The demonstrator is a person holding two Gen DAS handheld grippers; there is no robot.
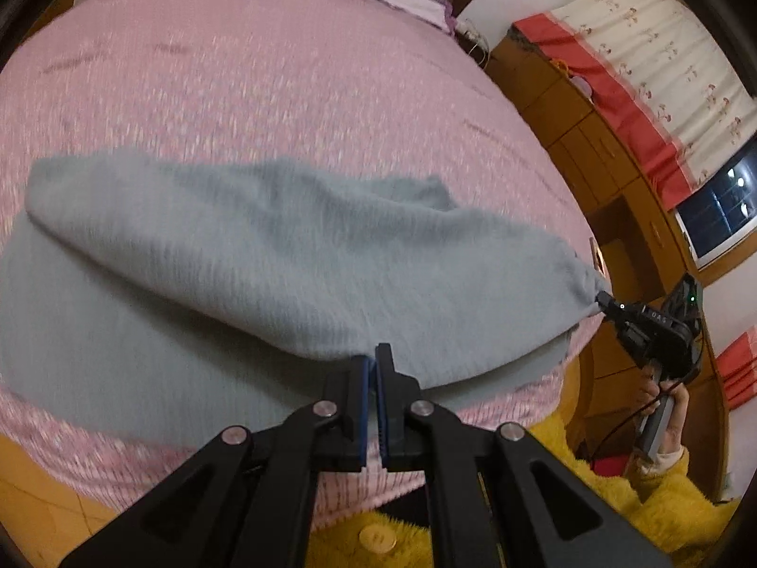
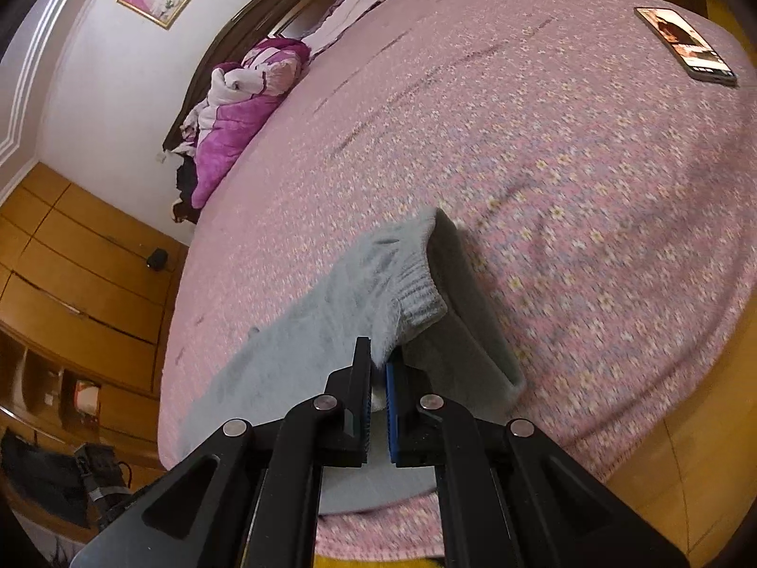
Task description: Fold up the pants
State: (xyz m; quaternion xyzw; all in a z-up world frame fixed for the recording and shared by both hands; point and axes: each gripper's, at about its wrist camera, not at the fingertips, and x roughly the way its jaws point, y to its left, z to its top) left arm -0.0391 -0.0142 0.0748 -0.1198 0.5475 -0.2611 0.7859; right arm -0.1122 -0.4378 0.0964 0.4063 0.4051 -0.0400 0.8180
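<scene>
Left wrist view shows the left gripper [image 1: 375, 360] at lower centre, fingers pinched on the edge of the grey pants [image 1: 265, 255], which lie partly folded over on the pink bed [image 1: 246, 75]. At the right edge, the right gripper [image 1: 602, 302] clamps another corner; its own view shows the cuff [image 2: 416, 288] between its narrow fingers.

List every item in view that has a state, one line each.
pants: grey, partly folded, top layer lifted off the lower one.
left gripper: shut on the pants' near edge.
right gripper: shut on the ribbed cuff.
phone: screen lit, lying flat on the bedspread.
blanket: purple, bunched by the headboard.
</scene>
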